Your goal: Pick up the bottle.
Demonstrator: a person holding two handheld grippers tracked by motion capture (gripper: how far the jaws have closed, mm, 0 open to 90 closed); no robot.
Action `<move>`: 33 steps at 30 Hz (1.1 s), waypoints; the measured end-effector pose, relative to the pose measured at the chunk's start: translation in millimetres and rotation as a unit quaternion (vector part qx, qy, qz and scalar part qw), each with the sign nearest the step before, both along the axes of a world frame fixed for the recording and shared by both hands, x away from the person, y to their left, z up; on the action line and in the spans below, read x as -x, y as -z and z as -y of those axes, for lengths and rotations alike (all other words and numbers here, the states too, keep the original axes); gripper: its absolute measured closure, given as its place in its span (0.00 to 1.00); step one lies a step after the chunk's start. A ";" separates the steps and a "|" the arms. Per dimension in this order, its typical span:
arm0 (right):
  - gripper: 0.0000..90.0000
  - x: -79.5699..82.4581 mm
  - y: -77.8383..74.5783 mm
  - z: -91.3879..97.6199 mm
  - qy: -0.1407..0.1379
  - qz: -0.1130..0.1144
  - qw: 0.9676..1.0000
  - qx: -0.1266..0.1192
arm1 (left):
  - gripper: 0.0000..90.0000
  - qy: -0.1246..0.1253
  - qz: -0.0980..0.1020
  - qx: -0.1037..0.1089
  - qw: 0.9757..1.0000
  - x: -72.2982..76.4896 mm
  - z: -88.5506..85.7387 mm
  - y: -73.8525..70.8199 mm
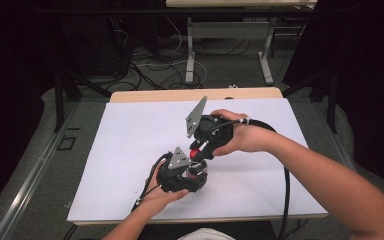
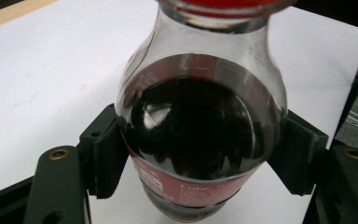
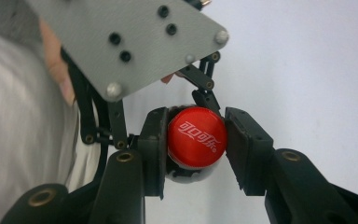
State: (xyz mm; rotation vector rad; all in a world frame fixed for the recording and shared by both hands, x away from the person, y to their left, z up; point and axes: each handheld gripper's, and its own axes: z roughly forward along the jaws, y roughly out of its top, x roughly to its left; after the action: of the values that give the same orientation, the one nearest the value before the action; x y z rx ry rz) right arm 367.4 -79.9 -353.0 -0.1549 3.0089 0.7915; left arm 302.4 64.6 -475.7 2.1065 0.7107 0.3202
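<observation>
On the white sheet (image 1: pixel 130 150) covering the table (image 1: pixel 190 94), w/ cables and table legs seen on the floor beyond, the work was held mid-sheet, slightly toward the person's side.

The left gripper (image 1: pixel 194 175) was seen low, near the front of the sheet; the right gripper (image 1: pixel 200 150) was brought in from above and behind it, so both met at one spot. A small cola bottle (image 2: pixel 200 135) was clamped by the left gripper: in the left gripper view its jaws were pressed on either side of the dark-filled body, approx. at the label's upper edge, pads (image 2: pixel 106 154) touching the clear wall. The bottle was held off the sheet and tilted, neck pointed toward the right gripper. The red cap (image 3: pixel 196 136) was gripped by the right gripper, jaws closed narrow on its two sides in the right gripper view; cap looked to be on the neck, though whether it was loosened could not be told.

Step in hand was judged to be unscrewing the cap.

Risks, as judged:
- The smooth round body could be spun inside the left pads if the cap was twisted harder than the clamp resisted, so no loosening would be achieved.
- The right jaws could slip off the shallow cap, esp. if not square to it.
- W/ the bottle tilted, cola could be spilled or fizzed onto the sheet once the seal was broken.
</observation>
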 end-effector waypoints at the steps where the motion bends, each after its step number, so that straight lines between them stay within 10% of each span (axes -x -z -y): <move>1: 0.67 -0.3 -0.3 0.1 -0.023 0.006 1.000 0.004 | 0.33 0.003 0.001 -0.001 1.000 -0.2 0.2 0.1; 5: 0.67 -3.2 1.4 2.4 -0.090 0.018 0.996 0.001 | 0.33 0.009 0.002 -0.003 1.000 0.7 1.5 0.7; 10: 0.61 -1.5 0.8 3.1 -0.111 0.034 0.993 0.004 | 0.33 0.007 0.000 0.000 1.000 1.2 1.7 0.5; 16: 0.46 8.0 -2.6 3.1 0.001 0.019 1.000 -0.005 | 0.33 -0.003 0.001 0.000 1.000 -1.0 -0.8 -0.1; 20: 0.48 13.2 -3.1 2.6 0.097 0.012 0.995 -0.005 | 0.33 -0.012 -0.002 0.005 1.000 -1.8 -1.8 -0.3; 27: 0.57 24.9 -1.0 -2.7 0.257 -0.021 0.966 -0.011 | 0.33 -0.026 -0.005 0.005 1.000 -3.3 -3.6 -1.0; 33: 0.66 27.7 -2.0 -6.0 0.297 -0.025 0.954 -0.019 | 0.33 -0.032 -0.007 0.009 0.999 -2.7 -3.2 -0.6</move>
State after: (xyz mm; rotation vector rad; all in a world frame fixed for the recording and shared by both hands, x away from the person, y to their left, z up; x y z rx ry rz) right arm 339.6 -73.9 -351.0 0.7420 2.8126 0.7800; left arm 305.1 67.8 -475.0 2.0736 0.7878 0.3320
